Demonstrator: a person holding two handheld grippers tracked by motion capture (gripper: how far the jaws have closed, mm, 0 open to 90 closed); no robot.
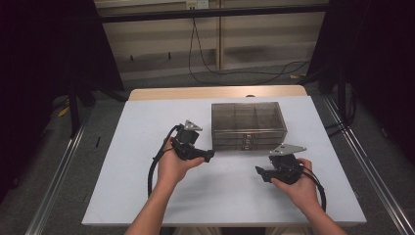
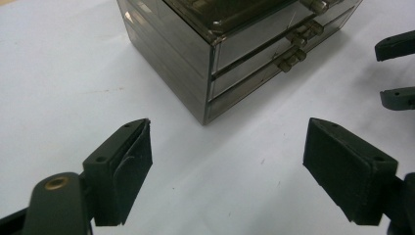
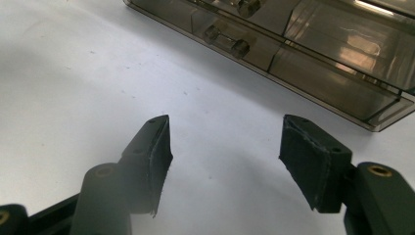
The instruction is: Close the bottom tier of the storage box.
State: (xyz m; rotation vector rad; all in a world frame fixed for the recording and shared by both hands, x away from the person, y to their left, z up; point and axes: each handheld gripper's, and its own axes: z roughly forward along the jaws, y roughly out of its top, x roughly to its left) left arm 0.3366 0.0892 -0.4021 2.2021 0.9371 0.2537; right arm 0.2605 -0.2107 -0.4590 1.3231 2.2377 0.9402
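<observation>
One smoked clear plastic drawer chest (image 1: 248, 125) stands on one white table (image 1: 147, 161); its front shows three drawers stacked, each with one small knob, so three knobs (image 2: 292, 58). Two handheld grippers: left gripper (image 1: 209, 155), right gripper (image 1: 259, 172), each with two jaws. Two hands hold them

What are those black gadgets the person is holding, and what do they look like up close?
They are hand-held grippers. The left gripper and the right gripper are black, each topped with a grey three-cornered plate and trailing a black cable. Each has two blocky jaws with dark pads. The forearms are bare, no sleeves.
</observation>
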